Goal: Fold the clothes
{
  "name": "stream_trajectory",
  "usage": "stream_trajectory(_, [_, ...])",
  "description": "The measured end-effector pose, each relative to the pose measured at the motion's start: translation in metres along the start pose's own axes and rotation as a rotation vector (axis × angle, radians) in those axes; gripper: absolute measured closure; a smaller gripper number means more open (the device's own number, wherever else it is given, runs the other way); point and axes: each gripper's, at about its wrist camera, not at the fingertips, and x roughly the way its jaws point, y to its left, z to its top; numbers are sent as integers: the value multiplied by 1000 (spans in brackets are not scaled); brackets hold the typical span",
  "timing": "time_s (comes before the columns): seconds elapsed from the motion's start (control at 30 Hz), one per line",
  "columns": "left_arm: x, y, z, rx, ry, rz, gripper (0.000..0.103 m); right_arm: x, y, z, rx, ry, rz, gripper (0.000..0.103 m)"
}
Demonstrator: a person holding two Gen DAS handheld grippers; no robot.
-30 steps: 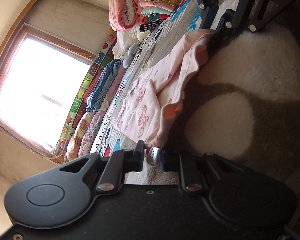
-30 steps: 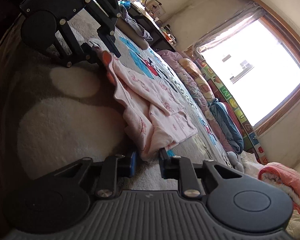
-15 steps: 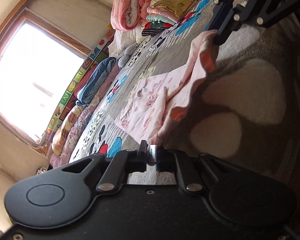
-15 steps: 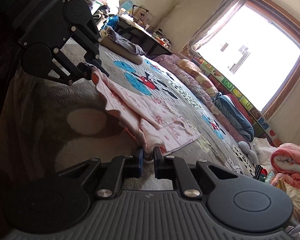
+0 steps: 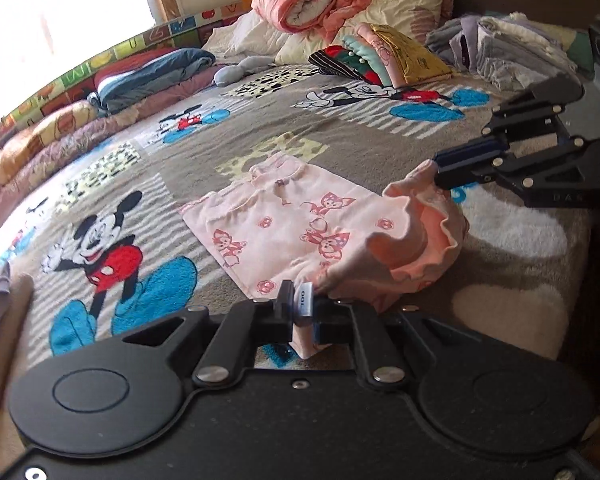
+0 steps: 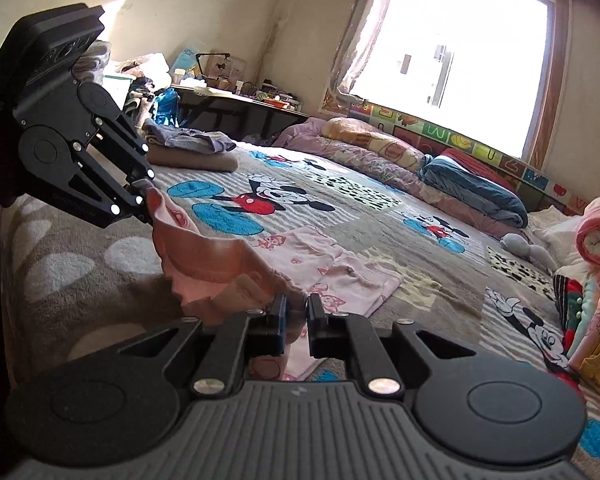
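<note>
Pink garment (image 5: 300, 224) is clamped by both hand-held grippers; only the right view shows the window (image 6: 452, 52).

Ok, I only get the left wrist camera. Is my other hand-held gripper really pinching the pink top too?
Observer: Yes. The right wrist view shows the right hand-held gripper shut on the pink top, with a bit of cloth hanging below its fingers.
Child: What's on the far side of the room that I can't see?
Observer: A dark desk stands against the wall, crowded with small things.
Child: And by the window?
Observer: A pale curtain hangs down its left side.
</note>
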Motion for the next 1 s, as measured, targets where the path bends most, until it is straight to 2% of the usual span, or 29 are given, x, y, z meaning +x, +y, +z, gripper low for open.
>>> stream_trajectory(0.13, [26, 38, 1, -215, -8, -95, 93, 31, -45, -12, 262, -6, 68, 89])
stream_trajectory(0.17, [31, 45, -2, -266, -21, -115, 93, 36, -54, -18, 332, -10, 89, 81])
stream_trajectory(0.2, [36, 51, -7, -323, -43, -140, 93, 40, -63, -23, 403, -14, 111, 64])
stream_trajectory(0.27, [37, 65, -22, -454, -105, -213, 93, 41, -80, -37, 546, -32, 145, 46])
stream_trajectory(0.33, [38, 71, -31, -530, -126, -261, 93, 42, -96, -51, 688, -51, 176, 46])
stream_trajectory(0.37, [37, 72, -31, -538, -126, -271, 92, 40, -102, -56, 732, -58, 187, 46])
stream_trajectory(0.43, [36, 73, -30, -542, -148, -315, 83, 36, -107, -60, 759, -57, 203, 46])
stream_trajectory(0.5, [37, 76, -30, -562, -174, -340, 63, 34, -111, -66, 789, -49, 228, 42])
stream_trajectory(0.57, [40, 78, -30, -571, -180, -357, 61, 38, -114, -69, 832, -39, 268, 36])
stream_trajectory(0.63, [44, 78, -28, -566, -177, -370, 62, 45, -110, -70, 833, -21, 305, 37])
stream_trajectory(0.77, [39, 70, -27, -491, -203, -398, 98, 54, -95, -64, 755, 5, 329, 60])
stream_trajectory(0.83, [28, 69, -28, -470, -238, -402, 101, 47, -92, -61, 727, -30, 330, 65])
stream_trajectory(0.87, [23, 69, -29, -473, -253, -403, 101, 42, -92, -59, 712, -53, 329, 70])
stream_trajectory(1.0, [14, 72, -35, -484, -270, -392, 102, 24, -89, -49, 653, -139, 318, 71])
